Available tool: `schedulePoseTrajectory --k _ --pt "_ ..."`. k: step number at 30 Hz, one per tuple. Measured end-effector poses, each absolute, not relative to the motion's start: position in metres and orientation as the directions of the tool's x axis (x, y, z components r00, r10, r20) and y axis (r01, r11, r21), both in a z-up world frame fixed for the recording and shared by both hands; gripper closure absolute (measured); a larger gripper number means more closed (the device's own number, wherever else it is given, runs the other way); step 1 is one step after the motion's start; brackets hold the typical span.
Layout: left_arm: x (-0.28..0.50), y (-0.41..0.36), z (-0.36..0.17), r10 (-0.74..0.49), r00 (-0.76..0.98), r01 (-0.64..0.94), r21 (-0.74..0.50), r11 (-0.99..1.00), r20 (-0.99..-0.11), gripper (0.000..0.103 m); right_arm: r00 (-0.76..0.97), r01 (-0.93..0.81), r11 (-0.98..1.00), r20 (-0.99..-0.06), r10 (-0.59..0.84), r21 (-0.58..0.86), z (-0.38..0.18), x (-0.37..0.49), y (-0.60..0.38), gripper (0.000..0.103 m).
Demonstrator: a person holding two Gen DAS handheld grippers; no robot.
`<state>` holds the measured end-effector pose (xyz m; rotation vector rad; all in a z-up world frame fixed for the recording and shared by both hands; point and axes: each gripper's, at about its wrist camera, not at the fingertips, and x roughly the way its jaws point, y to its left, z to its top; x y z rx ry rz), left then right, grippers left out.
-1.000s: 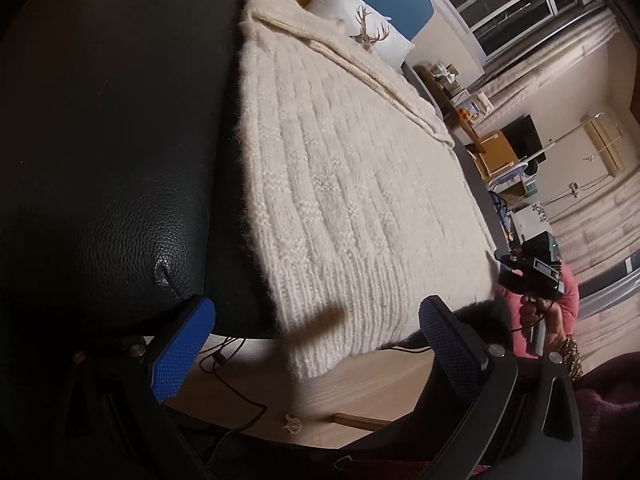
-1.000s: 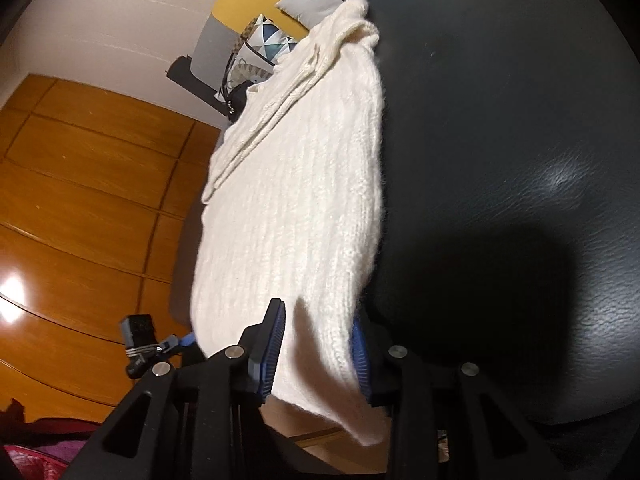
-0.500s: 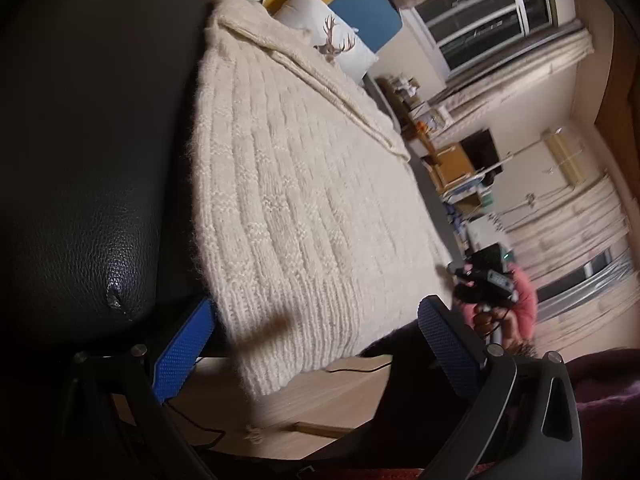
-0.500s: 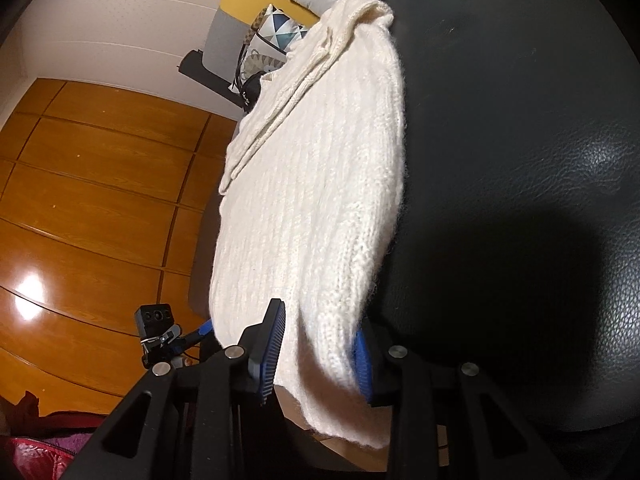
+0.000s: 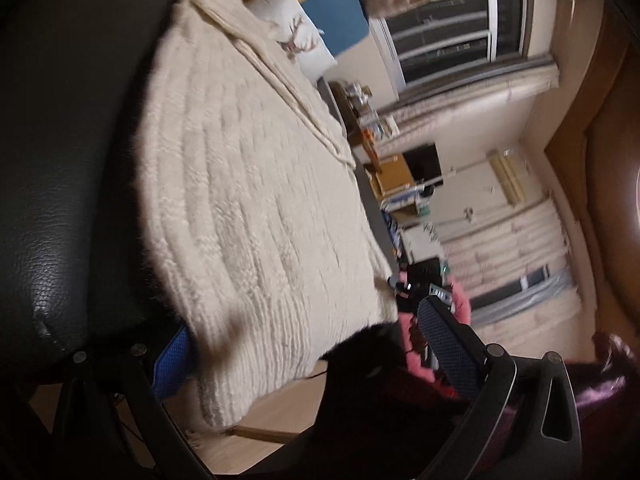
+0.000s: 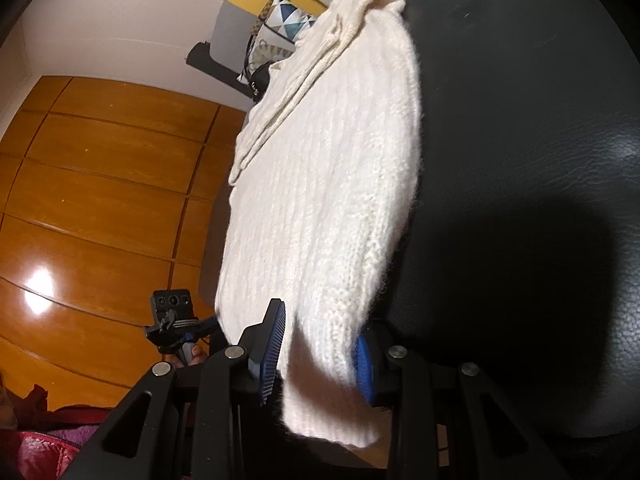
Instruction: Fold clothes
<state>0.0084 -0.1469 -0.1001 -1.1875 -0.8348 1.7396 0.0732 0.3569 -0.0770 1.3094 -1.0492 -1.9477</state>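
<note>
Cream, chunky ribbed-knit sweater (image 6: 332, 184) lies spread over a black leather cushion (image 6: 520, 128) — its hem hangs off the near edge at 6 o'clock. The right gripper (image 6: 320, 356) is clamped on that hem. The left gripper (image 5: 308, 344) stands apart — one blue pad (image 5: 172, 360) at the sweater's corner, gripping nothing.

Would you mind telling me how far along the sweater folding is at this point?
Early on. The cream sweater lies spread flat on the black leather surface, with no lengthwise fold visible. The right tongs are shut on its hem corner; the left tongs are open, with the opposite hem corner between their fingers but not yet gripped. Every main fold remains.
</note>
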Motion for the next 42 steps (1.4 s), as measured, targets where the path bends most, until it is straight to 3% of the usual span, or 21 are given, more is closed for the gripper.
schedulePoseTrajectory --k 4,5,6,7,8,17,28,37,42 --pt "0.009 -0.151 -0.099 0.896 -0.192 -0.272 -0.855 -0.441 -0.4 0.003 -0.358 0.051 -0.562 -0.511 -0.782 0.825 -0.075 0.072 0.348 0.075" --pt "0.01 -0.151 -0.098 0.889 -0.198 -0.273 -0.847 -0.455 -0.414 0.013 -0.358 0.058 -0.574 -0.52 -0.775 0.817 -0.074 0.072 0.346 0.076" --pt "0.01 -0.15 -0.099 0.869 -0.206 -0.268 -0.828 -0.492 -0.45 0.041 -0.36 0.065 -0.59 -0.533 -0.766 0.804 -0.073 0.073 0.344 0.081" --pt "0.01 -0.148 -0.099 0.846 -0.213 -0.261 -0.805 -0.532 -0.489 0.057 -0.363 0.071 -0.61 -0.549 -0.753 0.79 -0.072 0.073 0.342 0.085" --pt "0.009 -0.146 -0.102 0.834 -0.207 -0.25 -0.796 -0.551 -0.512 0.08 -0.369 0.075 -0.622 -0.558 -0.743 0.779 -0.072 0.073 0.34 0.088" --pt "0.014 -0.142 -0.092 0.811 -0.234 -0.287 -0.759 -0.585 -0.536 0.089 -0.413 0.043 -0.573 -0.508 -0.756 0.818 -0.079 0.077 0.346 0.092" --pt "0.028 -0.153 -0.049 0.884 -0.309 -0.362 -0.816 -0.45 -0.35 0.091 -0.451 0.112 -0.377 -0.291 -0.844 0.919 -0.069 0.084 0.345 0.092" --pt "0.048 -0.169 -0.023 0.927 -0.347 -0.373 -0.886 -0.277 -0.144 0.092 -0.427 0.278 -0.345 -0.206 -0.88 0.896 -0.009 0.097 0.331 0.092" --pt "0.081 -0.184 -0.013 0.929 -0.36 -0.352 -0.909 -0.225 -0.09 0.094 -0.442 0.293 -0.309 -0.159 -0.883 0.905 0.006 0.124 0.334 0.092"
